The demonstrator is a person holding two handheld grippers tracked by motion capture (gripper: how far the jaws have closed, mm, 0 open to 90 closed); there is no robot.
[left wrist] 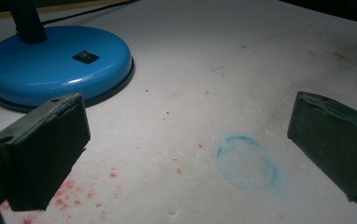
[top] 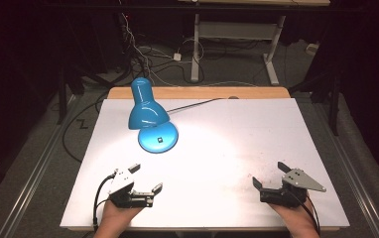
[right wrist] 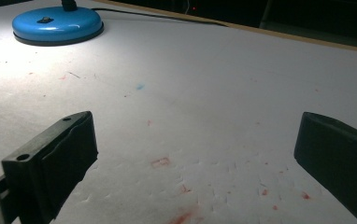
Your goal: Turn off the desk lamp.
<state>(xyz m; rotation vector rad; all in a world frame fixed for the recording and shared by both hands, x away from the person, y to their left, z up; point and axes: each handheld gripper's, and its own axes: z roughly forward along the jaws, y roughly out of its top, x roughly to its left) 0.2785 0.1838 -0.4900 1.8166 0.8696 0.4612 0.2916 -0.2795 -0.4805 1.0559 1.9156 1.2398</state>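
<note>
A blue desk lamp (top: 150, 116) is standing on the far left part of the white table (top: 247, 139), its shade tilted down and casting a bright pool of light onto the surface in front of it. Its round base (left wrist: 57, 63) is carrying a small black switch (left wrist: 85, 57), and a black cord (top: 197, 103) is running from it toward the table's far edge. The left gripper (top: 145, 177) is resting low at the near left of the table, held by a hand (top: 115, 215), with its jaws standing wide apart and gripping nothing. The right gripper (top: 269, 174) is sitting at the near right, likewise spread wide and empty. Both are lying well apart from the lamp. Red specks (left wrist: 69, 196) and a faint blue ring (left wrist: 246, 162) are marking the table between the left gripper's jaws; red stains (right wrist: 181, 217) are showing before the right gripper's jaws.
</note>
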